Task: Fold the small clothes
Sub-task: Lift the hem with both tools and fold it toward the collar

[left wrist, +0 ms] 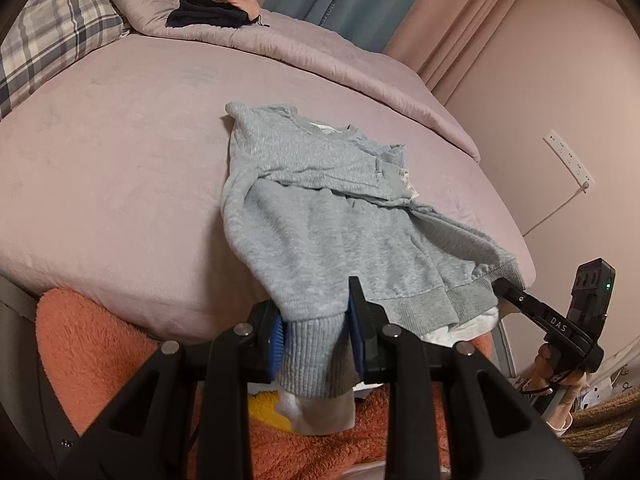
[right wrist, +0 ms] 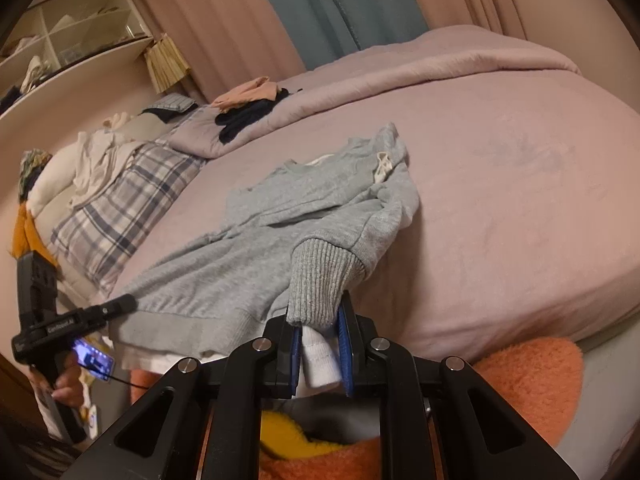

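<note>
Nearest, the left gripper and right gripper each pinch a ribbed cuff of the grey sweatshirt, which lies on the pink bed. This looks like the sleeve-folding step. Next, both cuffs probably need carrying forward onto the chest.

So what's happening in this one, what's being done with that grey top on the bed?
A person is folding a small grey sweatshirt laid on a pink bed, a handheld tool in each hand. The left tongs are clamped on one ribbed cuff, the right tongs on the other cuff, a white inner layer caught with it. Both sleeves lie over the body, cuffs at the near edge. Other clothes sit on the rolled duvet behind.
</note>
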{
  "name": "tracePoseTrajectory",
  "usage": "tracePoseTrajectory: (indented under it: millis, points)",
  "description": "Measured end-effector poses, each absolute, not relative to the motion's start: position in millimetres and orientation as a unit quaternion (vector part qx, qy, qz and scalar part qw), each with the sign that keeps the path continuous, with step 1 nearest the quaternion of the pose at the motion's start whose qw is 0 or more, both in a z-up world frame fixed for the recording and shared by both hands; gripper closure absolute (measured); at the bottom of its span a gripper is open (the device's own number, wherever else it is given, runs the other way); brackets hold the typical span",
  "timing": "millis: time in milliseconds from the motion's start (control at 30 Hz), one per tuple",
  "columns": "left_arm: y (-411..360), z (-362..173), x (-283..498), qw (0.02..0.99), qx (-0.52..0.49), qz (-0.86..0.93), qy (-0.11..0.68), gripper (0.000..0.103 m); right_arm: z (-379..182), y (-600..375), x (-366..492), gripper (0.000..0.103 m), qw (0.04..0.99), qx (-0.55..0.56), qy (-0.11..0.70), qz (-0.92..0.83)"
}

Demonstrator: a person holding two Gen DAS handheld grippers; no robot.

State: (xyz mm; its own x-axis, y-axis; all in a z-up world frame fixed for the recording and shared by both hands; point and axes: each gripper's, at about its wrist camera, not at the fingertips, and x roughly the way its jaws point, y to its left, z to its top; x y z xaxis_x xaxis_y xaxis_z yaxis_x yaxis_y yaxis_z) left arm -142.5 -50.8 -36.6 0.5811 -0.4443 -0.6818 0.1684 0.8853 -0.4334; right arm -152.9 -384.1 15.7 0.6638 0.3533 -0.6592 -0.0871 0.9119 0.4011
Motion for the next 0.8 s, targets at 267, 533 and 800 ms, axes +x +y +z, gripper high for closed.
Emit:
tracePoseTrajectory:
  millis: [267,533,800]
  points:
    - [-49.4,-28.0,-126.8,0.878,-0.17,-0.178,0.41,0.076,20.0,-387.5,-143.2,0.085,0.898,0.18,0.381,0.124]
    - [-51.2,-14.7,-107.3,0.882,-0.164,-0.184,0.402,0.076,30.2,-385.7,-127.0,0.085,0.905,0.182,0.369,0.111]
    - [-52.8,-0.3,-86.9,0.883,-0.161,-0.188,0.4,0.076,42.8,-386.4,-107.6,0.085,0.906,0.182,0.367,0.108]
